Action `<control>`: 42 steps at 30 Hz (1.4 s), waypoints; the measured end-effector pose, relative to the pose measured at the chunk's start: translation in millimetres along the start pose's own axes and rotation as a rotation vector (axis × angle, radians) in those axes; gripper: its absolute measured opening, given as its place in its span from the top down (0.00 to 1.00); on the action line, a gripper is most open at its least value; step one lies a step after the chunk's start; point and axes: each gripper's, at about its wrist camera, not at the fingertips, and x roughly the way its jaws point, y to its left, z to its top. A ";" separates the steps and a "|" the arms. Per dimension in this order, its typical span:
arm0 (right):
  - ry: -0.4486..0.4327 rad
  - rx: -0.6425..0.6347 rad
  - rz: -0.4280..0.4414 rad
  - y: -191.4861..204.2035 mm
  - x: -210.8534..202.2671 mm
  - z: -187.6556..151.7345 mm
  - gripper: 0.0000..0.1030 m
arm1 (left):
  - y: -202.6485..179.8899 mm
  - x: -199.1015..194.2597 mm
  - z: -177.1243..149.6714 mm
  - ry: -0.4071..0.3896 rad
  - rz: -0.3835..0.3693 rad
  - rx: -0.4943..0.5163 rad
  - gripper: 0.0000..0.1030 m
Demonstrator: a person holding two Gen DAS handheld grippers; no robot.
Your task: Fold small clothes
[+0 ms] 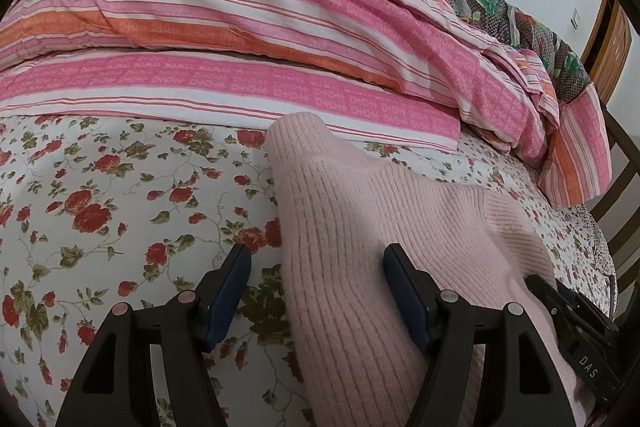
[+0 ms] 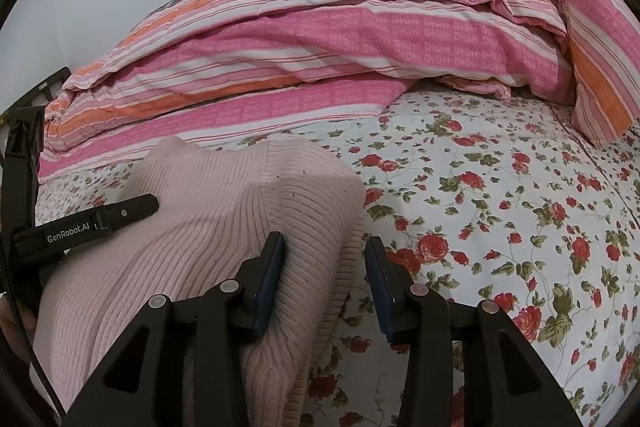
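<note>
A pink sweater [image 1: 360, 227] is lying bunched on the flowered bed sheet [image 1: 100, 207]; the left gripper [image 1: 316, 291] and right gripper [image 2: 325, 279] are both keeping their fingers spread, pinching nothing

Sweater [image 1: 360, 227] lies on bedsheet [image 1: 100, 207]; quilt [image 1: 240, 27] behind.

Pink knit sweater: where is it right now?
Pink knit sweater lies on the floral bedsheet, just below the striped quilt, between both grippers in the wrist views.
</note>
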 end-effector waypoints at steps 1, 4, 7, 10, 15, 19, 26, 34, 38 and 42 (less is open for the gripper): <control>-0.001 0.001 -0.001 -0.1 0.0 0.0 0.60 | 0.5 0.1 0.6 0.000 0.000 0.000 0.34; -0.001 0.004 0.000 -0.4 0.1 0.0 0.59 | -0.1 -0.1 0.0 0.000 0.000 0.000 0.34; -0.001 0.003 0.000 -0.7 0.0 0.0 0.59 | -0.1 -0.1 0.0 -0.001 0.000 0.000 0.34; -0.005 0.007 -0.002 -1.5 -0.7 -0.5 0.58 | 0.2 -0.2 0.4 -0.002 0.001 0.000 0.34; -0.011 0.011 -0.004 -1.3 -3.0 -1.5 0.58 | -0.2 0.0 -0.2 -0.001 0.001 0.000 0.34; -0.011 0.015 0.000 -1.2 -3.4 -1.6 0.58 | -0.2 0.0 -0.4 -0.001 0.001 0.000 0.34; -0.013 0.021 0.006 -1.1 -4.0 -1.8 0.57 | -0.2 0.0 -0.5 -0.002 0.000 -0.001 0.34; -0.014 0.039 0.022 -1.8 -4.7 -1.7 0.56 | 0.1 0.3 -1.2 -0.002 0.001 0.001 0.34; -0.018 0.055 0.031 -4.9 -5.4 -1.5 0.55 | -1.7 -0.8 1.2 -0.006 0.022 0.011 0.33; -0.021 0.062 0.039 -6.1 -6.1 -1.1 0.55 | -6.1 -1.8 3.1 -0.001 0.042 0.017 0.32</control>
